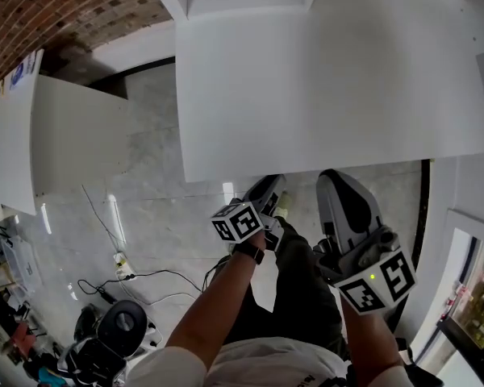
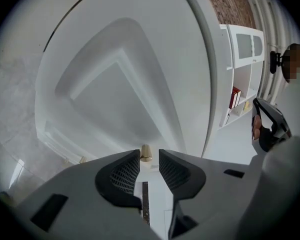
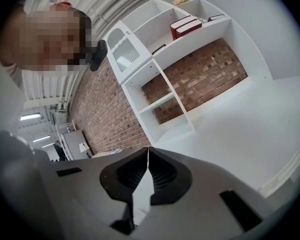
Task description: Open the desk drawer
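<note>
The white desk point(image 1: 331, 79) fills the upper middle of the head view, and both grippers sit just below its front edge. My left gripper point(image 1: 268, 193) points in under that edge. In the left gripper view a small beige drawer knob point(image 2: 146, 153) on the white drawer panel point(image 2: 120, 94) sits just beyond the tips of my left gripper point(image 2: 150, 158). Its jaws are open by a narrow gap and do not touch the knob. My right gripper point(image 1: 339, 190) is held to the right of it. In its own view the right gripper point(image 3: 149, 156) is shut on nothing and aims upward.
A white shelf unit point(image 3: 185, 44) with red books stands on the desk against a brick wall point(image 3: 200, 79). A second white table point(image 1: 64, 135) stands to the left. Cables and a black round device point(image 1: 121, 322) lie on the marble floor point(image 1: 161, 216).
</note>
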Motion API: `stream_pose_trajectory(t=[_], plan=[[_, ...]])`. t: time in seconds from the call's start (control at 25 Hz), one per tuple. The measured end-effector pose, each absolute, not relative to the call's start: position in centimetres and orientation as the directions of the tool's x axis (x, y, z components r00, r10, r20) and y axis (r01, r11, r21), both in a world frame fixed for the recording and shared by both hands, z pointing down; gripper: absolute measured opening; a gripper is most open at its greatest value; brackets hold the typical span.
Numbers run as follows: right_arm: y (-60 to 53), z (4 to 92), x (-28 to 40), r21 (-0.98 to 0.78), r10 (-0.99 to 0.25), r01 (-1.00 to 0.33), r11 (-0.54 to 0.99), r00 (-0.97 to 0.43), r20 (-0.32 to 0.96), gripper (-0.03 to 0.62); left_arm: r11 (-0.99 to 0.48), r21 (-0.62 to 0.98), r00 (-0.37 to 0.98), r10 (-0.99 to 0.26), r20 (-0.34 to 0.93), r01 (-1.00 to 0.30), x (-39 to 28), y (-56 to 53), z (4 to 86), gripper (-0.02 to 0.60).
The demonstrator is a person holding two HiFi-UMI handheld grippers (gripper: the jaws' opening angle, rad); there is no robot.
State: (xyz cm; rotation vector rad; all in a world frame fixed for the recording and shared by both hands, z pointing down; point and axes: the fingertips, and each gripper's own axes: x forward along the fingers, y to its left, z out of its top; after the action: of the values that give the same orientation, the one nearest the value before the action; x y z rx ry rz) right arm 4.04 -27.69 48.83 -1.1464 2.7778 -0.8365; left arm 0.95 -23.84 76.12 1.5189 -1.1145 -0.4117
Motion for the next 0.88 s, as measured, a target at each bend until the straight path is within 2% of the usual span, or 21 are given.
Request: stream_pose_trajectory(t=[0.24, 0.36, 0.52, 0.68, 0.88], plan=[[-27.6, 48.7, 4.7, -0.478, -0.67, -0.656, 0.585, -0.722, 0.171, 0.018, 0.095, 0.908, 0.514, -0.798, 0.315, -0.409, 1.8, -24.9, 77.1, 0.109], [-27.5, 48.8, 4.9, -0.477, -0.671, -0.658, 0.583, -0.721, 0.173, 0.018, 0.098, 0.911, 0.508, -0.803, 0.31, -0.401, 1.8, -25.0, 77.3, 0.086], [-27.1, 48.9, 5.3, -0.477, -0.676, -0.668, 0.572, -0.713, 0.186, 0.018, 0.095, 0.88, 0.483, -0.806, 0.342, -0.465, 1.1, -25.0, 77.6, 0.081], [-26.2, 48.8, 5.3, -0.475, -0.679, -0.673, 0.567, -0.709, 0.193, 0.018, 0.112, 0.907, 0.501, -0.803, 0.323, -0.406, 2.0, -24.3, 77.2, 0.08], [-24.7, 48.9, 5.5, -0.475, -0.687, -0.688, 0.549, -0.695, 0.212, 0.018, 0.123, 0.912, 0.518, -0.789, 0.329, -0.392, 2.6, -22.3, 77.3, 0.078]])
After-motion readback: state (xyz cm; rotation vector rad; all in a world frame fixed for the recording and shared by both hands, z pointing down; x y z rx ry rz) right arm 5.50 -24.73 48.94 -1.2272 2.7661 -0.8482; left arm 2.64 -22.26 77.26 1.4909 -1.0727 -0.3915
